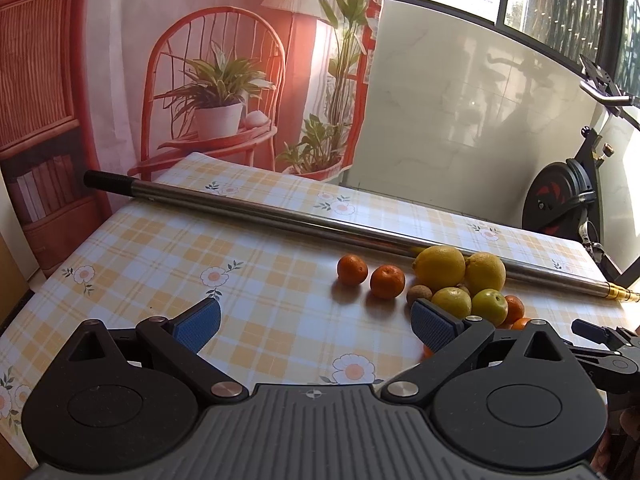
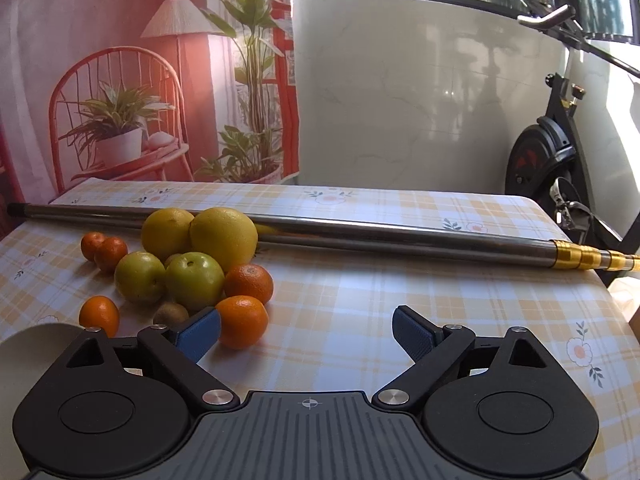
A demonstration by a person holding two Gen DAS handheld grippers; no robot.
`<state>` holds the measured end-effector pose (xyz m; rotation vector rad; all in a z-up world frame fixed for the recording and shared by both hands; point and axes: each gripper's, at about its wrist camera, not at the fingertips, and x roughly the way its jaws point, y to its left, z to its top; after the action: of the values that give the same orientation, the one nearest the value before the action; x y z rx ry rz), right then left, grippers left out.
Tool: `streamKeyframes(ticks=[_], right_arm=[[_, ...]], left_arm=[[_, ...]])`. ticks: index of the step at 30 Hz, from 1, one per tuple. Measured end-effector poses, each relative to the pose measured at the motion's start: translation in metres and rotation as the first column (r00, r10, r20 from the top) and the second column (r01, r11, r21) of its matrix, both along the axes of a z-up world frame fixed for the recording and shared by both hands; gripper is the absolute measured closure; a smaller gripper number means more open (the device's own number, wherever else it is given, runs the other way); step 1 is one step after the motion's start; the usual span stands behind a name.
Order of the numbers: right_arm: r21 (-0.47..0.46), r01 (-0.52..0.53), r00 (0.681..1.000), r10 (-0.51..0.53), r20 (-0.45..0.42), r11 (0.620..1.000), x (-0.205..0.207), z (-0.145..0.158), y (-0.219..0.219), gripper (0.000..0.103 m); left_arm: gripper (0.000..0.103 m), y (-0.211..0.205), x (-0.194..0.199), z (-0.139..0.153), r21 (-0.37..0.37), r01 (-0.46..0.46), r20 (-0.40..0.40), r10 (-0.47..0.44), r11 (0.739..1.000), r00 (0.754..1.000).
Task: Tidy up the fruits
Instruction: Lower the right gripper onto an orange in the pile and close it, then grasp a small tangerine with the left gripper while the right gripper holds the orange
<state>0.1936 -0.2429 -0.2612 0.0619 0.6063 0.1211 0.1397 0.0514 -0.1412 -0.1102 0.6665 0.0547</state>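
Right tongs (image 2: 306, 330) gape (blue pads apart) beside an orange (image 2: 241, 322) on the checked tablecloth (image 2: 360, 280).

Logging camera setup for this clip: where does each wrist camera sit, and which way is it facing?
Left wrist: on the open left gripper, low over the checked table, facing the backdrop; fruit pile sits ahead-right, the right gripper at the right edge.
Right wrist: on the open right gripper, facing the tiled wall; fruit pile ahead-left.
Shared: fruit, metal pole, exercise bike.
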Motion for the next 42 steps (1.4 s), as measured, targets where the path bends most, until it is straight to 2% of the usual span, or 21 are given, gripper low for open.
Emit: streamKeyframes(ticks=[2, 5, 11, 16, 21, 24, 27, 37, 42], right_arm=[[-0.009, -0.038, 0.999, 0.038, 0.004, 0.999, 0.004, -0.004, 0.008, 0.025], [-0.007, -0.079, 0.997, 0.079, 0.010, 0.997, 0.006, -0.008, 0.016, 0.028], [0.016, -0.107, 0.994, 0.108, -0.005, 0.994, 0.015, -0.015, 0.025, 0.039], [-0.002, -0.158, 0.987, 0.158, -0.002, 0.987, 0.020, -0.016, 0.032, 0.041], [-0.019, -0.181, 0.983, 0.180, -0.020, 0.983, 0.026, -0.018, 0.039, 0.057], [0.004, -0.158, 0.987, 0.158, -0.040, 0.987, 0.026, -0.020, 0.036, 0.066], [0.031, -0.131, 0.990, 0.133, -0.037, 0.991, 0.024, -0.022, 0.030, 0.067], [0.043, -0.071, 0.997, 0.070, 0.019, 0.997, 0.013, -0.020, 0.024, 0.067], [0.042, -0.077, 0.997, 0.076, 0.014, 0.996, 0.014, -0.020, 0.025, 0.067]], left_arm=[[0.001, 0.001, 0.001, -0.002, -0.019, 0.001, -0.010, -0.001, 1.000, 1.000], [0.001, 0.002, 0.003, -0.005, -0.042, 0.017, -0.017, -0.017, 0.999, 1.000], [0.001, -0.003, 0.003, -0.008, -0.028, 0.029, -0.002, -0.029, 0.999, 1.000], [0.002, -0.005, 0.004, -0.011, -0.014, 0.039, -0.010, -0.039, 0.999, 0.999], [0.002, -0.006, 0.004, -0.014, -0.012, 0.050, -0.010, -0.050, 0.999, 0.999], [0.003, -0.010, 0.004, -0.016, 0.004, 0.067, -0.012, -0.067, 0.998, 0.998], [0.006, -0.013, 0.002, -0.017, 0.015, 0.088, -0.011, -0.088, 0.996, 0.996], [0.006, -0.011, 0.003, -0.019, -0.002, 0.098, -0.018, -0.098, 0.995, 0.995], [0.012, -0.001, 0.015, -0.021, -0.088, 0.096, -0.054, -0.101, 0.992, 0.993]])
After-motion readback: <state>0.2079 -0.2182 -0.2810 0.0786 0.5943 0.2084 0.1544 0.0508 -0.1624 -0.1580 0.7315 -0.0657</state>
